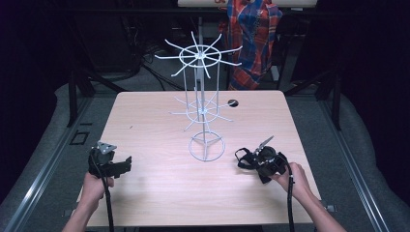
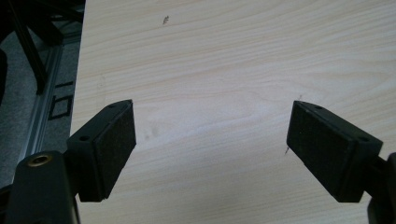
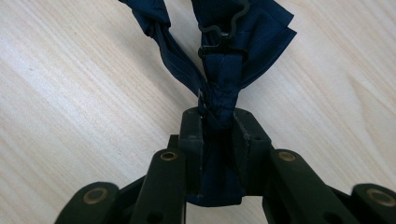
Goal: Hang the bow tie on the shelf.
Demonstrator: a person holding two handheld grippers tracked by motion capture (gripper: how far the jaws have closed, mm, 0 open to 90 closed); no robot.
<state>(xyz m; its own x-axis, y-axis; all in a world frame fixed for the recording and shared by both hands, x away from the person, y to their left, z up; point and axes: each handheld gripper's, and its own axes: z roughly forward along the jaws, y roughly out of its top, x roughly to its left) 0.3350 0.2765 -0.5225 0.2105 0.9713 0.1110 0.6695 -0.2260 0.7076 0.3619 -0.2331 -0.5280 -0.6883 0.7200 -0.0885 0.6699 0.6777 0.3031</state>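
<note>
Where floor darkens, pale wooden table (image 1: 145,121) stands.

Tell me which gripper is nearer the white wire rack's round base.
Right. The right gripper, shut on a dark blue bow tie, sits just right of the rack's base. The left gripper, open, is farther off to the base's left, by the table's near-left edge.

High view: table (image 1: 145,111) evenly lit from above, surroundings near black, corners darkened. Soft faint shadows under rack (image 1: 203,96). No glare. Gripper views: bright wood, slightly soft; dark jaws underexposed, near parts blurred; navy cloth (image 3: 224,70) detail murky.
</note>
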